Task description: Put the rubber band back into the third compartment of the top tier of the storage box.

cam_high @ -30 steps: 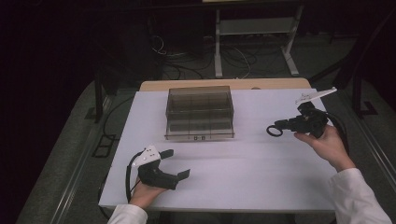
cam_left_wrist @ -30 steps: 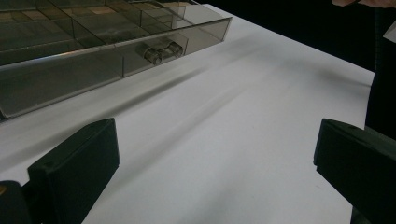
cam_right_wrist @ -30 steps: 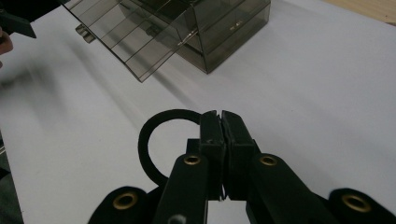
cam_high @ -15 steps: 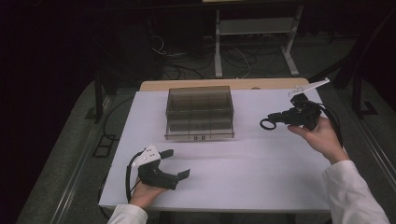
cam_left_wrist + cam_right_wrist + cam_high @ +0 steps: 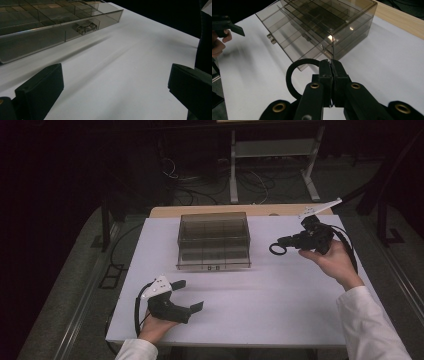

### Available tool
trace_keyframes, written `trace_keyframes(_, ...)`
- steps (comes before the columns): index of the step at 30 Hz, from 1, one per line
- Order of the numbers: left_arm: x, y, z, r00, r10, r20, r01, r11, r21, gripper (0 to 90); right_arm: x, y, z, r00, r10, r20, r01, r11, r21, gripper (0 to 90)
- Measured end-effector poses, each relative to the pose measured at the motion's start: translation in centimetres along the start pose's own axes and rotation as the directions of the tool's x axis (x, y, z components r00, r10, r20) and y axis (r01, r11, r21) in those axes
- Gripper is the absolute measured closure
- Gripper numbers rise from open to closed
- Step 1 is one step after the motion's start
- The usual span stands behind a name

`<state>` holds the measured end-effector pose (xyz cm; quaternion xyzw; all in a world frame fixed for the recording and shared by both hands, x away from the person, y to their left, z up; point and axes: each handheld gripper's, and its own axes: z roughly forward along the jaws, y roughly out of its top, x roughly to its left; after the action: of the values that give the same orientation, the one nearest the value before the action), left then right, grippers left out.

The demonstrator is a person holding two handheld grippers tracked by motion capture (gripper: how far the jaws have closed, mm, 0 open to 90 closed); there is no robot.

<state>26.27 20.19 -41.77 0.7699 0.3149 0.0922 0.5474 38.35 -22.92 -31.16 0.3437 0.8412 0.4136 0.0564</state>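
A smoky clear drawer box [image 5: 214,239] stands at the back middle of the white table [image 5: 280,310]. Its lowest drawer [image 5: 214,261] sticks out a little toward me, with a small handle [image 5: 86,27] on its front. My right gripper [image 5: 284,241] hovers just right of the box, shut on a thin black ring [image 5: 271,251]. In the right gripper view the ring [image 5: 307,61] hangs left of the closed jaws [image 5: 331,63], in front of the box [image 5: 322,25]. My left gripper [image 5: 190,295] rests near the front left edge, open and holding nothing, facing the box [image 5: 50,25].
A wooden board [image 5: 260,210] lies along the table's back edge behind the box. Cables and a white metal frame [image 5: 272,155] are on the dark floor beyond. Bare white tabletop lies between the box and my left gripper [image 5: 227,25].
My right gripper has carried the black ring leftward, closer to the box's right side. The left gripper has stayed where it was.
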Motion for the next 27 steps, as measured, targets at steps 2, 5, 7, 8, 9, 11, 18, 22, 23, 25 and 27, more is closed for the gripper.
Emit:
trace_keyframes(2, 0.0, 0.0, 0.0, 1.0000, 0.000, 0.000, 0.000, 1.0000, -0.002, 0.0, 0.1, 0.2, 0.2, 1.0000, -0.003, -0.002, 0.003, 1.000, 0.002, 87.1)
trace_keyframes(5, 0.0, 0.0, 0.0, 1.0000, 0.001, 0.000, -0.001, 1.0000, -0.003, 0.0, 0.3, 0.5, 0.5, 0.9999, -0.008, -0.007, 0.008, 1.000, 0.004, 87.1)
trace_keyframes(7, 0.0, 0.0, -0.1, 1.0000, 0.000, 0.001, 0.000, 1.0000, -0.004, 0.0, 0.4, 0.7, 0.8, 0.9999, -0.012, -0.009, 0.012, 1.000, 0.006, 87.1)
trace_keyframes(8, 0.0, 0.0, -0.1, 1.0000, -0.001, 0.001, 0.001, 1.0000, -0.006, 0.0, 0.5, 0.8, 0.9, 0.9998, -0.014, -0.010, 0.014, 1.000, 0.007, 87.1)
trace_keyframes(9, 0.0, 0.0, -0.1, 1.0000, -0.001, 0.002, 0.001, 1.0000, -0.005, 0.0, 0.6, 0.9, 1.0, 0.9998, -0.017, -0.012, 0.017, 1.000, 0.007, 87.1)
trace_keyframes(11, 0.0, 0.0, -0.1, 1.0000, -0.002, 0.002, 0.002, 1.0000, -0.006, 0.0, 0.7, 1.1, 1.2, 0.9997, -0.022, -0.015, 0.022, 1.000, 0.009, 87.1)
trace_keyframes(18, 0.0, 0.0, -0.1, 1.0000, 0.001, 0.003, -0.001, 1.0000, -0.007, 0.0, 1.2, 1.9, 1.9, 0.9989, -0.039, -0.025, 0.039, 0.999, 0.013, 87.1)
trace_keyframes(22, 0.0, 0.0, -0.1, 1.0000, 0.000, 0.005, 0.000, 1.0000, -0.007, 0.0, 1.5, 2.2, 2.4, 0.9986, -0.040, -0.034, 0.041, 0.999, 0.016, 87.1)
trace_keyframes(23, 0.0, 0.0, -0.1, 1.0000, 0.000, 0.006, 0.000, 1.0000, -0.008, 0.0, 1.5, 2.2, 2.6, 0.9985, -0.042, -0.036, 0.042, 0.999, 0.018, 87.1)
trace_keyframes(25, 0.0, 0.0, -0.1, 1.0000, 0.000, 0.007, 0.000, 1.0000, -0.007, 0.0, 1.6, 2.4, 2.9, 0.9983, -0.043, -0.040, 0.044, 0.999, 0.021, 87.1)
trace_keyframes(27, 0.0, 0.0, -0.1, 1.0000, -0.001, 0.007, 0.001, 1.0000, -0.008, 0.0, 1.8, 2.6, 3.2, 0.9980, -0.045, -0.045, 0.046, 0.999, 0.021, 87.1)
